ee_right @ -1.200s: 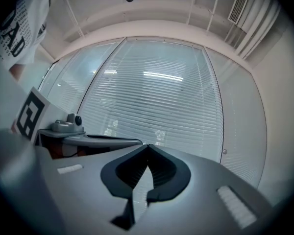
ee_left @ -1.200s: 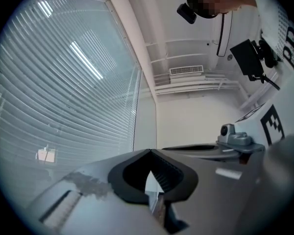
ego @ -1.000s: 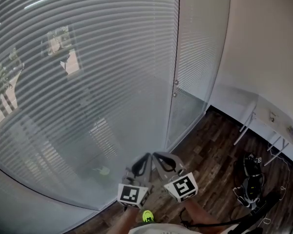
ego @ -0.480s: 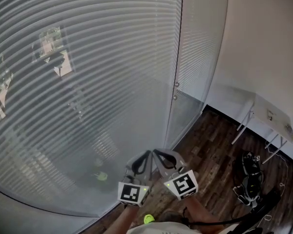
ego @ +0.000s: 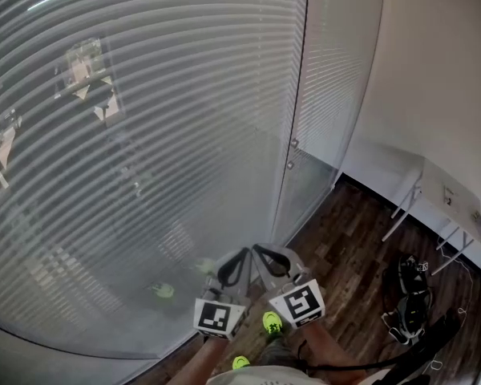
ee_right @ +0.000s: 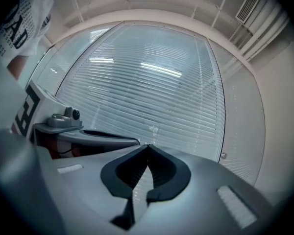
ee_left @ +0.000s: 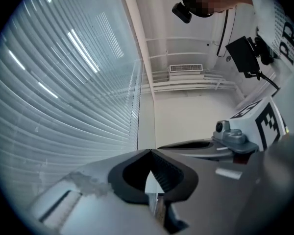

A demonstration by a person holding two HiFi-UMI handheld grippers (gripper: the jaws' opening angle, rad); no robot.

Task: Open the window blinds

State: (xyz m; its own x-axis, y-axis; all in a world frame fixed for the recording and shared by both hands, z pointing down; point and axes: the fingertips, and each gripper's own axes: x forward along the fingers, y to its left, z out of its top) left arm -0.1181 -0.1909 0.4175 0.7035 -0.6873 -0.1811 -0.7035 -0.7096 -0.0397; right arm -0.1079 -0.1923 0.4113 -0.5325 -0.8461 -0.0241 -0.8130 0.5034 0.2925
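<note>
The window blinds [ego: 144, 119] hang with their horizontal slats down across the big pane on the left. A narrower blind [ego: 333, 70] covers the pane to the right of the upright frame [ego: 293, 135]. Two small knobs [ego: 293, 143] sit on that frame. My left gripper [ego: 242, 255] and right gripper [ego: 257, 250] are low in the head view, side by side, both shut and empty, short of the glass. In the left gripper view its jaws [ee_left: 149, 151] meet at the tips, with the blinds [ee_left: 63, 92] to the left. In the right gripper view the closed jaws [ee_right: 148, 145] point at the slats [ee_right: 152, 87].
A white folding table [ego: 449, 199] stands against the wall at the right. Black gear and cables [ego: 409, 295] lie on the dark wooden floor [ego: 345, 247]. The person's green shoes [ego: 271, 321] are just below the grippers.
Both grippers, still shut and side by side, have come a little nearer the window with the person. A green shoe has stepped into view below the right gripper.
</note>
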